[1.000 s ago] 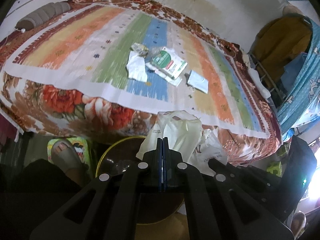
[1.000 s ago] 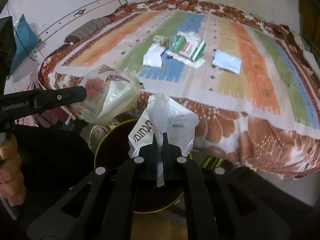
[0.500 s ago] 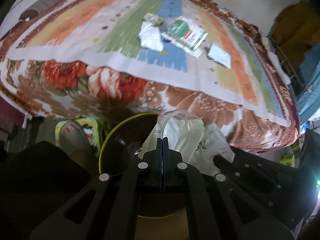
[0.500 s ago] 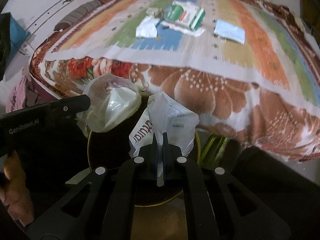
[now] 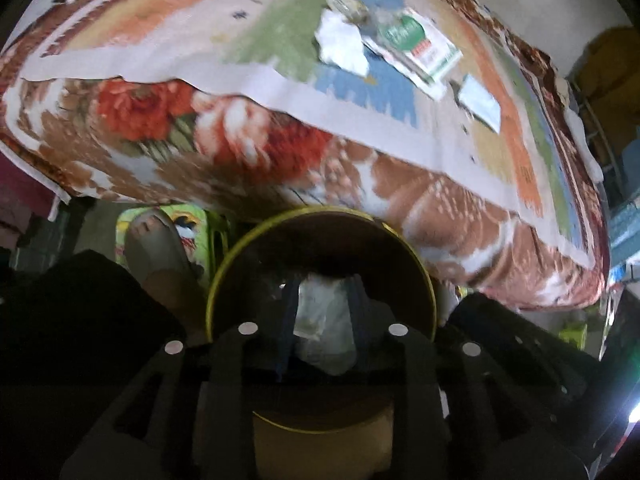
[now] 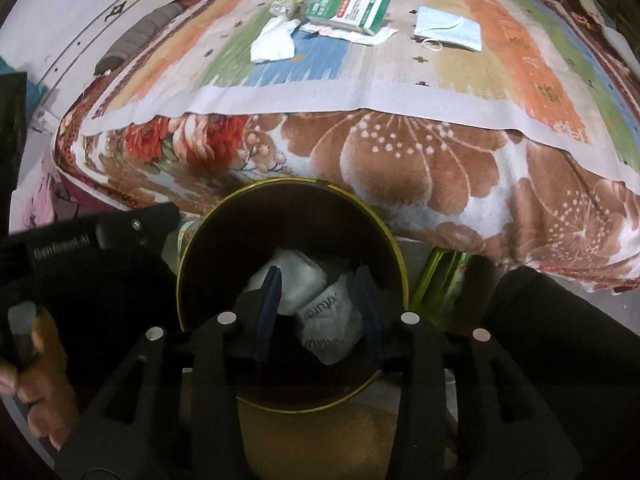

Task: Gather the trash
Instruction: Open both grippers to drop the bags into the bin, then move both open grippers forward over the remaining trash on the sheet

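Note:
A round dark bin with a yellow rim [image 5: 224,272] [image 6: 394,256] stands on the floor beside the bed. Two crumpled plastic bags lie inside it [image 5: 324,320] [image 6: 320,312]. My left gripper [image 5: 320,292] is open over the bin. My right gripper [image 6: 318,280] is open over the bin too. On the bed lie a white tissue [image 6: 274,42] [image 5: 340,46], a green and white box [image 6: 348,6] [image 5: 420,46], a small crumpled wrapper [image 6: 286,6] and a blue face mask [image 6: 448,28] [image 5: 480,102].
The bed [image 6: 400,140] carries a striped sheet over a floral blanket that hangs down by the bin. A foot in a sandal [image 5: 156,248] rests on a green stool left of the bin. A grey bolster [image 6: 136,40] lies at the bed's far left.
Both grippers have opened and let go of their plastic bags, which now lie in the bin. Both grippers have come down closer over the bin.

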Tool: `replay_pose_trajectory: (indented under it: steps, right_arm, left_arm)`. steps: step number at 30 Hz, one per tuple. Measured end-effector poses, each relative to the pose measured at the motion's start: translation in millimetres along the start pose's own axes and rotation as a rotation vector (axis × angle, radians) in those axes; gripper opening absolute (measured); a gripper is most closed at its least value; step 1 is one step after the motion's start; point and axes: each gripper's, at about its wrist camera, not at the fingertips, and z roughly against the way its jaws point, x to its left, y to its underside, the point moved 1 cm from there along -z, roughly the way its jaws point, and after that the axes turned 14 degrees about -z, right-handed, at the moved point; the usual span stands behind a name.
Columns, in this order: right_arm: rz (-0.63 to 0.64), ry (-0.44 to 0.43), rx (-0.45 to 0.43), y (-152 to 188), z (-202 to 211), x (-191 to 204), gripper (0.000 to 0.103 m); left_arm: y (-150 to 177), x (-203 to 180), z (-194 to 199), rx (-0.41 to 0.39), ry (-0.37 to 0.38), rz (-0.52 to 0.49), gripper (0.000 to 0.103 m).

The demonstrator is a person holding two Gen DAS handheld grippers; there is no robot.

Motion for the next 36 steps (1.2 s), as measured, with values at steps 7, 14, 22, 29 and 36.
replay_pose_trajectory:
  steps: [7, 14, 22, 29, 36]
  right_arm:
    - [0.003, -0.022, -0.032, -4, 11, 2, 0.047]
    - [-0.007, -0.063, -0.064, -12, 26, 1, 0.060]
    - [0.037, -0.051, -0.143, -25, 44, 8, 0.076]
    - [0.105, -0.038, -0.197, -38, 57, 17, 0.092]
    - [0.158, -0.037, -0.238, -48, 70, 22, 0.094]
  left_arm:
    - [-3, 2, 6, -0.024, -0.012, 0.000, 0.036]
    - [-10, 7, 19, -0.073, -0.044, 0.013, 0.052]
    - [-28, 5, 42, -0.170, -0.133, -0.052, 0.074]
    - [-43, 11, 58, -0.259, -0.149, -0.028, 0.097]
    - [-58, 12, 59, -0.241, -0.112, -0.041, 0.097]
